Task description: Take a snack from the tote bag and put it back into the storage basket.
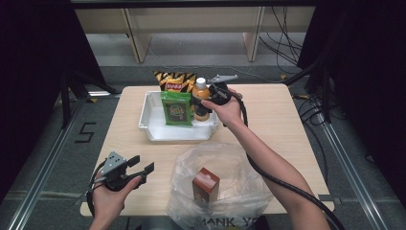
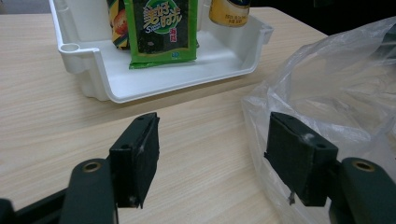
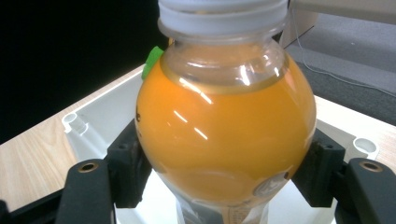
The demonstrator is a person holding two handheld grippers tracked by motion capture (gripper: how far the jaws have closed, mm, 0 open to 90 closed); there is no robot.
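An orange juice bottle point(image 1: 201, 88) with a white cap stands upright at the right end of the white tray point(image 1: 143, 120). My right gripper point(image 1: 207, 99) is shut on its round body point(image 3: 224, 130), one black pad pressed to each side. A green seaweed packet point(image 1: 176, 108) leans upright in the tray's middle, with a yellow-and-black chip bag point(image 1: 174, 80) behind it. At the table's front left, my left gripper point(image 1: 142, 164) is open and holds nothing. In the left gripper view its jaws point(image 2: 212, 156) stand apart over bare table, facing the tray point(image 2: 88, 77).
A clear plastic bag point(image 1: 225, 163) lies open at the front centre with a brown box point(image 1: 206, 184) standing inside. Its edge point(image 2: 336, 88) reaches close to my left gripper's right jaw. Bare wood lies left and right of the tray. Cables trail from both grippers.
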